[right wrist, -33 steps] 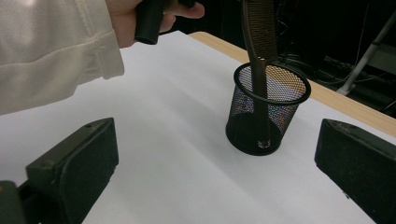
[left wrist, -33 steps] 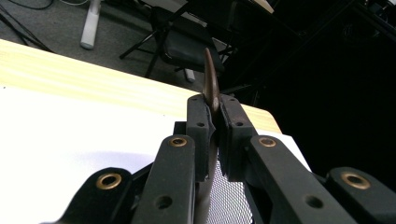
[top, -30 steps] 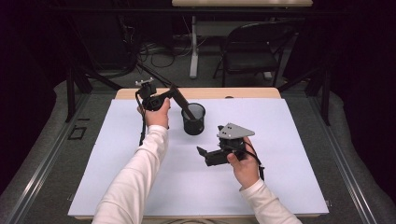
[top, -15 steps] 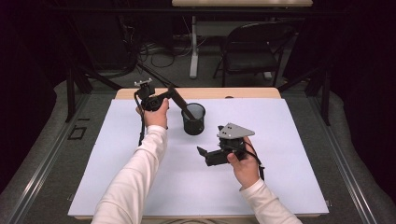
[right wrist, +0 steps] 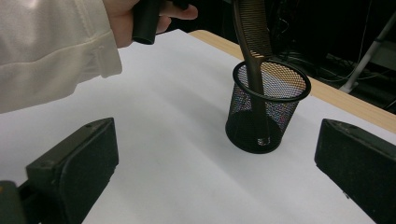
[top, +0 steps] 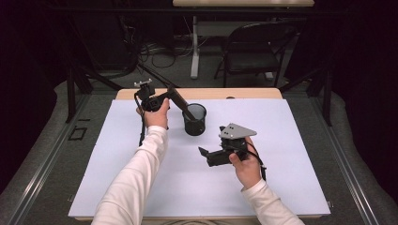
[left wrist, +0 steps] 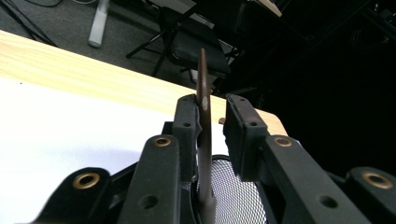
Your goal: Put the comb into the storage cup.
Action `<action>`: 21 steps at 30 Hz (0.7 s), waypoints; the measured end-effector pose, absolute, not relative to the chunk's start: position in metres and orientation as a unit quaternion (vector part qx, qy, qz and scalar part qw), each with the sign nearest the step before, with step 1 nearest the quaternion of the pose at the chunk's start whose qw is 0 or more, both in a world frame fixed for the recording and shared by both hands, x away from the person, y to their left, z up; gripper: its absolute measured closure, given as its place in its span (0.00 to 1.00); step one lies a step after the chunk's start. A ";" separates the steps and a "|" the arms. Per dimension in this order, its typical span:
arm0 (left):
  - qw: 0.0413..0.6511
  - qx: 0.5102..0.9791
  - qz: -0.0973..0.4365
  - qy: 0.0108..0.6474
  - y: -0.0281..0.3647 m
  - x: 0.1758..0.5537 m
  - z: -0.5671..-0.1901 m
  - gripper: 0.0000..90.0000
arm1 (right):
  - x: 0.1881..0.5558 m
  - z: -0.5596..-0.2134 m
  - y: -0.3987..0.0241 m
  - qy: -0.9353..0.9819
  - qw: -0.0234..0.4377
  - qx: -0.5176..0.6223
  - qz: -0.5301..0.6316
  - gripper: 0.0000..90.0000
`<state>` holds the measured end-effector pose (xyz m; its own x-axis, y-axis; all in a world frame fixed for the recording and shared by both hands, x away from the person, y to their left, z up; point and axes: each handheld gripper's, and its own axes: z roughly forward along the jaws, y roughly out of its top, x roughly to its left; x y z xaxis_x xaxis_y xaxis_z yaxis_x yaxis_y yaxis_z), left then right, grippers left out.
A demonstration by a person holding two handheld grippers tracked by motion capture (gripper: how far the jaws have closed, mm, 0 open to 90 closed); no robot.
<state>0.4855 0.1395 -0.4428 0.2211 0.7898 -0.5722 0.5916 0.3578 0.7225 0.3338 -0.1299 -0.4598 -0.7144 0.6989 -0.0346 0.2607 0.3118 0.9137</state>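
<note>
Near the desk's (top: 291, 187) far edge, the brown comb (right wrist: 254, 51) stands handle-down in the mesh cup (right wrist: 268, 109). The left gripper's (left wrist: 210, 116) fingers have just been opening, the comb between them, one pad clear; the right gripper (right wrist: 215, 154) waits wide open, empty.

Even light, perhaps from overhead, falls on the white table (top: 291, 154), which reads bright with only soft, faint shadows; the room behind sinks into near black. The high view is slightly soft. Close fingers (right wrist: 74, 163) at the frame bottom are blurred.
</note>
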 end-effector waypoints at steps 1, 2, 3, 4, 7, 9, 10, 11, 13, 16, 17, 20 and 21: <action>0.546 0.559 0.092 0.617 0.140 0.485 -0.442 0.81 | 0.334 -0.460 -0.130 0.779 0.219 0.308 0.499 0.00; 0.547 0.558 0.092 0.617 0.140 0.485 -0.442 0.79 | 0.334 -0.460 -0.130 0.779 0.219 0.308 0.500 0.00; 0.548 0.557 0.091 0.618 0.140 0.485 -0.442 0.77 | 0.334 -0.460 -0.130 0.780 0.219 0.307 0.500 0.00; 0.549 0.554 0.092 0.619 0.140 0.484 -0.441 0.75 | 0.334 -0.460 -0.129 0.780 0.219 0.307 0.500 0.00; 0.547 0.552 0.096 0.622 0.143 0.484 -0.440 0.69 | 0.333 -0.460 -0.129 0.781 0.218 0.306 0.499 0.00; 0.547 0.549 0.098 0.624 0.144 0.483 -0.440 0.68 | 0.333 -0.460 -0.128 0.781 0.218 0.307 0.498 0.00; 0.546 0.550 0.099 0.625 0.145 0.483 -0.440 0.67 | 0.333 -0.460 -0.128 0.782 0.218 0.306 0.498 0.00; 0.546 0.548 0.099 0.625 0.146 0.484 -0.440 0.66 | 0.333 -0.460 -0.129 0.782 0.218 0.307 0.498 0.00; 0.547 0.547 0.098 0.626 0.147 0.483 -0.440 0.64 | 0.334 -0.460 -0.129 0.781 0.218 0.307 0.498 0.00; 0.551 0.543 0.089 0.628 0.149 0.483 -0.441 0.60 | 0.334 -0.461 -0.129 0.781 0.218 0.308 0.497 0.00; 0.554 0.541 0.085 0.627 0.149 0.483 -0.441 0.59 | 0.334 -0.461 -0.129 0.781 0.219 0.308 0.497 0.00; 0.561 0.538 0.084 0.624 0.149 0.482 -0.439 0.55 | 0.334 -0.461 -0.129 0.781 0.220 0.307 0.497 0.00; 0.561 0.538 0.085 0.623 0.149 0.482 -0.439 0.54 | 0.334 -0.461 -0.128 0.781 0.219 0.308 0.496 0.00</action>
